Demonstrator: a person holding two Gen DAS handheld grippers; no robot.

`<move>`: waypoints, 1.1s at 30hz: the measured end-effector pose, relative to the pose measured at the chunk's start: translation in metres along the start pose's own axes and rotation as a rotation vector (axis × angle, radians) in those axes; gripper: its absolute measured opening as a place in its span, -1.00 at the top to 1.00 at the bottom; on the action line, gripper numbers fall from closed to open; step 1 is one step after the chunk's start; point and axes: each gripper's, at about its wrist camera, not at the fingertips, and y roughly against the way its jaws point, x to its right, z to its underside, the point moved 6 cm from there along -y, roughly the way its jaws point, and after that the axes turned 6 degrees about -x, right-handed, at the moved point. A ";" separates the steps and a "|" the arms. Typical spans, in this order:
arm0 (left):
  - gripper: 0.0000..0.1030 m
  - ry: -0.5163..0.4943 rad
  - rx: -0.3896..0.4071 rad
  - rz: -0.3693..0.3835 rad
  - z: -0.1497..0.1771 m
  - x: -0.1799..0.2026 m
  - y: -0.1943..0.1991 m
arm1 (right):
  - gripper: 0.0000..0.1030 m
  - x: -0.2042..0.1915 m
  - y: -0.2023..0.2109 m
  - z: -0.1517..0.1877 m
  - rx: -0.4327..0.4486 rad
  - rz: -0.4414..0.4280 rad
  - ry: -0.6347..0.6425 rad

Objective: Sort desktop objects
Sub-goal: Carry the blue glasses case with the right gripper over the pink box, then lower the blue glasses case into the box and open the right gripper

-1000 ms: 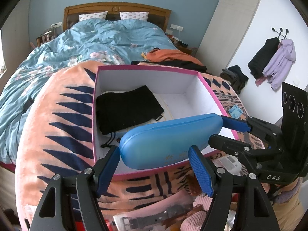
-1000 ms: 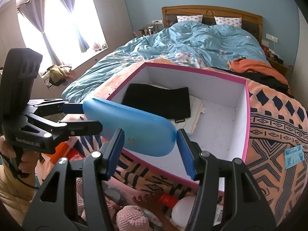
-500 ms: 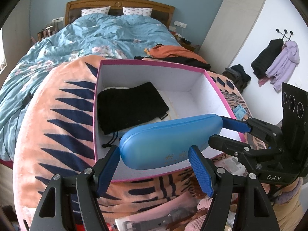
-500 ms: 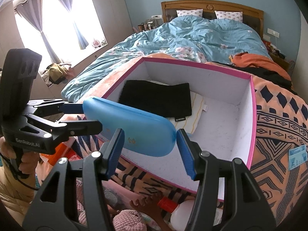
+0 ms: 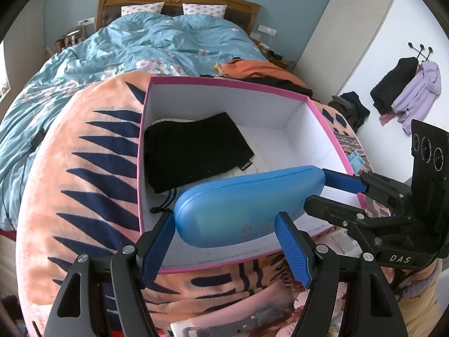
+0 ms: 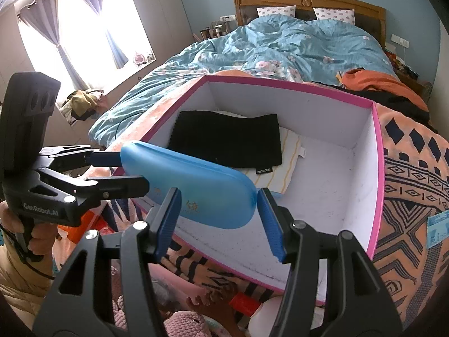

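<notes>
Blue case (image 5: 247, 205) hangs over the near edge of the box (image 5: 224, 82), one end clamped in the left claw (image 5: 224, 245), the other in the right claw (image 6: 217, 221), each claw part open around it. Case is smooth matte blue, rounded, with gold print on the side. Box is pink-rimmed, white inside, holding a black pouch (image 5: 193, 148) on a striped cloth (image 6: 283, 165).

Both wrist cameras are looking down close over their own fingers, from opposite ends, sharing the pink-rimmed box (image 5: 247, 84) (image 6: 376, 151) and the bed (image 5: 174, 39) (image 6: 294, 42) behind.
</notes>
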 end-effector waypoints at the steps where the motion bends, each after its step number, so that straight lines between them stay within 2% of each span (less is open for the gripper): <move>1: -0.45 0.002 -0.003 -0.001 0.000 -0.001 -0.001 | -0.15 0.000 -0.001 0.000 -0.003 0.000 -0.002; 20: -0.45 0.000 -0.046 -0.031 0.002 -0.002 -0.020 | -0.15 0.010 -0.020 0.004 -0.050 -0.003 -0.022; 33: -0.45 -0.056 -0.083 -0.162 0.003 0.008 -0.036 | -0.14 0.020 -0.038 0.012 -0.094 -0.021 -0.050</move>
